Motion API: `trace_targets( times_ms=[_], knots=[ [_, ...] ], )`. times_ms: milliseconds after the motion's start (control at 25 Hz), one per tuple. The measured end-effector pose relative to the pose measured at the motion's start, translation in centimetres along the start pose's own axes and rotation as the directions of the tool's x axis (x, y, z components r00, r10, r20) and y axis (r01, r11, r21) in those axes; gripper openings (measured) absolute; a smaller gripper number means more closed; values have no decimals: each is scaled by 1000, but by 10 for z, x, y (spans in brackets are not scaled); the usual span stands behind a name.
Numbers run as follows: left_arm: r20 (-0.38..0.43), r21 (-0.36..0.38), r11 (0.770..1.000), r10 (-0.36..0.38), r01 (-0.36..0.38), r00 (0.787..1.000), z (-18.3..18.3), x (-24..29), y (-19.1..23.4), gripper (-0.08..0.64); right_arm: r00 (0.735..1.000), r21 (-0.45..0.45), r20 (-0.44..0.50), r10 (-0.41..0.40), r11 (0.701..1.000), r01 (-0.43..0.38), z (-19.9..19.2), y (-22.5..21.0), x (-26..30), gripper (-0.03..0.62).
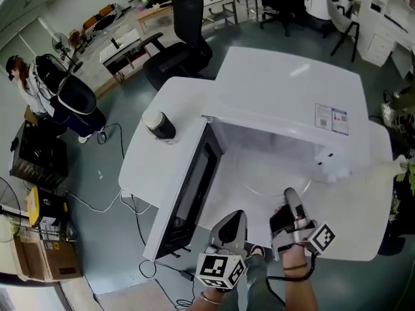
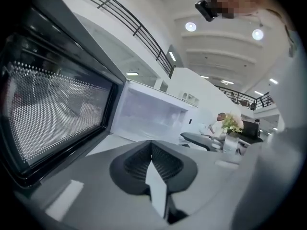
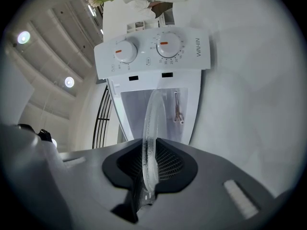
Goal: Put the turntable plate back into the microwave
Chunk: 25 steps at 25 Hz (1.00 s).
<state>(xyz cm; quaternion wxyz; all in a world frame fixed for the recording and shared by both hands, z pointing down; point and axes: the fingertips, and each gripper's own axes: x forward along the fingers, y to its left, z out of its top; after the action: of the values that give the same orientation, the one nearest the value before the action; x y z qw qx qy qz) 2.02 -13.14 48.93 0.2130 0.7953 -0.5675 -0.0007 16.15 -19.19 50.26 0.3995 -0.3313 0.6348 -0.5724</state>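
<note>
One clear glass turntable plate [image 3: 152, 128] is the thing in hand: the right gripper [image 3: 148, 163] has it by the rim, both pads pressed on the glass, which shows edge-on between them in the right gripper view. In the head view the plate reaches from that gripper toward twelve o'clock, into the mouth of the open cavity of the white microwave [image 1: 292, 89]; whether it rests on the cavity floor cannot be told. Beyond the plate's far edge in the right gripper view sits the control panel [image 3: 192, 51] with two round dials [image 3: 125, 50], each carrying an orange mark. The microwave door [image 1: 191, 186] stands swung open at nine o'clock of the cavity, its perforated window filling the left of the left gripper view. The left gripper [image 2: 151, 150] is at about eight o'clock of the right one, just beside it, its jaws closed together with nothing between them. On the white table [image 1: 152, 167], at ten o'clock of the door, stands a dark cup with a white lid [image 1: 159, 125]. A black office chair [image 1: 178, 50] lies farther off at eleven o'clock, and a person [image 1: 26, 83] stands well apart at the far nine o'clock edge.
</note>
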Motion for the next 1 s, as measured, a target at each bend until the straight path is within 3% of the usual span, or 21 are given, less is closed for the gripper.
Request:
trace_targets(
  times_ms=[1000],
  knots=[
    [13, -10, 999, 43, -43, 999, 13, 13, 22, -2, 992, -46, 126, 21, 999, -15, 0, -2, 49, 63]
  ],
)
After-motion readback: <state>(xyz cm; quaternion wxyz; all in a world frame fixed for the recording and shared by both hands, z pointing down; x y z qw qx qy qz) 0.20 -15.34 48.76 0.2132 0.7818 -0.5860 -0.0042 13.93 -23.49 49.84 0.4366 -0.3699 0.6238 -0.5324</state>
